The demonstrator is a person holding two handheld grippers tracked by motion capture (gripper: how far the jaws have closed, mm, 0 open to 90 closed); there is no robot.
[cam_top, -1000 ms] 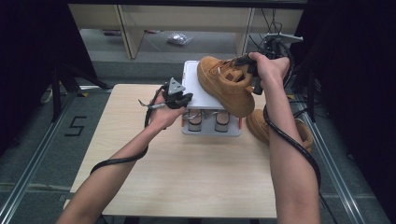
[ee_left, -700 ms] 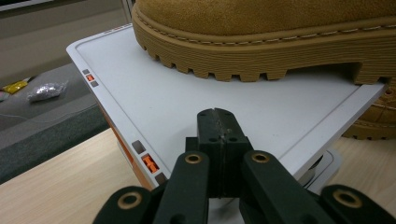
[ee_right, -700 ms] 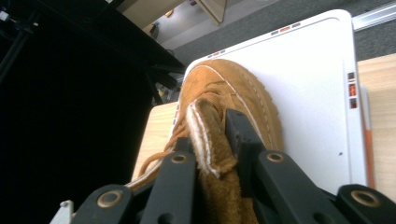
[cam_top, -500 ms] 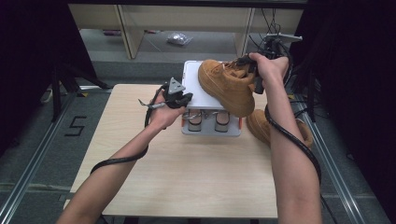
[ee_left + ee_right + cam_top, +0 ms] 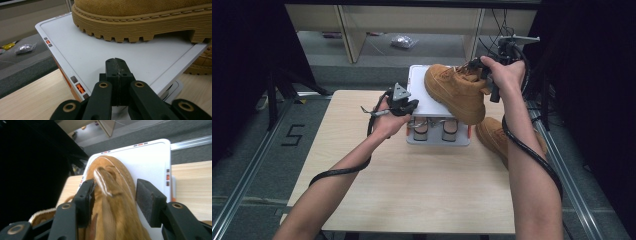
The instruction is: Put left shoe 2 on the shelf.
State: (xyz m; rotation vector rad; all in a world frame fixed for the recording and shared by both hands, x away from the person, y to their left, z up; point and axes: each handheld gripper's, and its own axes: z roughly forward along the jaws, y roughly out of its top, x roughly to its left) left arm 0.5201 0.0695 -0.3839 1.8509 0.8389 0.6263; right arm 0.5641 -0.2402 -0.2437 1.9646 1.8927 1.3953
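So the tan suede lace-up work boot (image 5: 455, 91) with the chunky lugged rubber sole is sitting on the flat white top plate (image 5: 420, 95) of a small grey stand (image 5: 438, 139) at the far side of the light wooden table (image 5: 412, 185), its toe pointing away-left. In the left gripper view you can see its sole treads resting right on the plate. Its twin, a second tan boot (image 5: 495, 137), lies on the table just to the right of the stand. The right gripper (image 5: 113, 195) sits around the boot's collar and tongue and its jaws have just been opening: the boot top is between them, one pad close against the suede, the other clearly off it with a gap, so I'd call that a let-go rather than a pinch. The left gripper (image 5: 116, 68) has its jaws pressed together with nothing in them, tips laid on the near edge of the white plate, probably steadying it. My guess on handling: a boot like this is fairly heavy, stiff in the sole but soft and floppy up at the ankle, and suede isn't slippery. Grab the padded collar or the heel counter, not the laces.
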